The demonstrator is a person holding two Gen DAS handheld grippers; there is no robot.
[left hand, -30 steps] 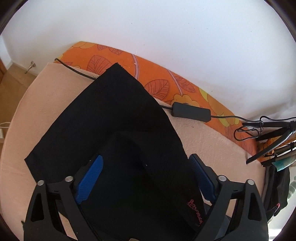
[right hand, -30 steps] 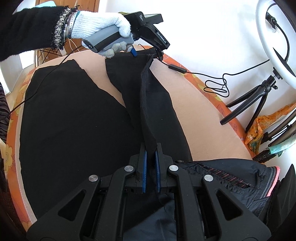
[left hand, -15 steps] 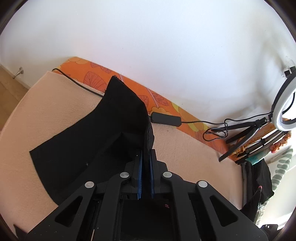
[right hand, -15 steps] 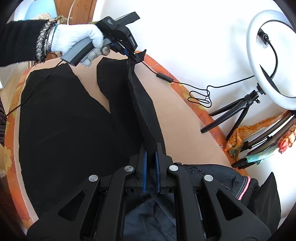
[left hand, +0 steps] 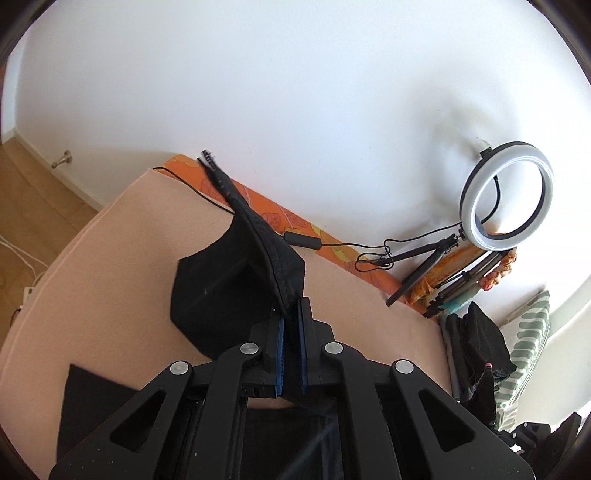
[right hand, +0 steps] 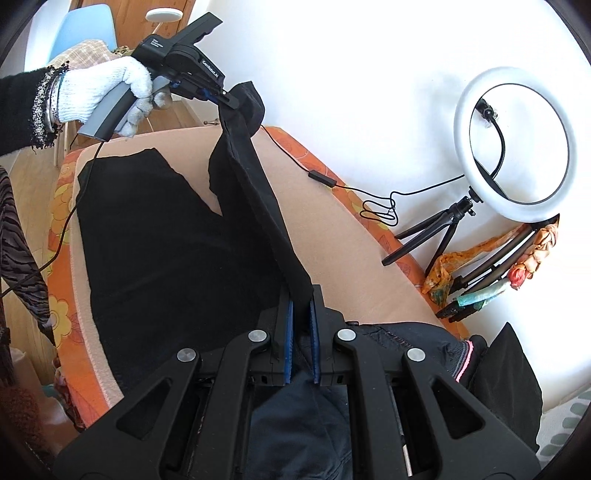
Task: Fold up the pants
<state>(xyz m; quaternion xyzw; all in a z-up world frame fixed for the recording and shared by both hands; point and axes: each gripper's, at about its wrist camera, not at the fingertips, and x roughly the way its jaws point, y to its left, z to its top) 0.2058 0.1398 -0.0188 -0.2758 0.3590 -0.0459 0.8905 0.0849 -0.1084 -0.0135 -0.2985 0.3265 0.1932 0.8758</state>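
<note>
Black pants lie on a peach-covered bed. One leg lies flat at the left; the other leg is lifted off the bed, stretched between both grippers. My left gripper, held by a white-gloved hand, is shut on the hem end of that leg, raised high. In the left wrist view its jaws pinch the fabric edge. My right gripper is shut on the same leg near the waist end.
A ring light on a small tripod stands at the right by the white wall, with a cable and inline switch along the bed's orange floral edge. Dark clothes lie at the near right. Blue chair at back left.
My left gripper closed on the pant leg hem, then rose and lifted it off the bed. The leg now hangs taut between both grippers. The right gripper stayed shut on the fabric.
</note>
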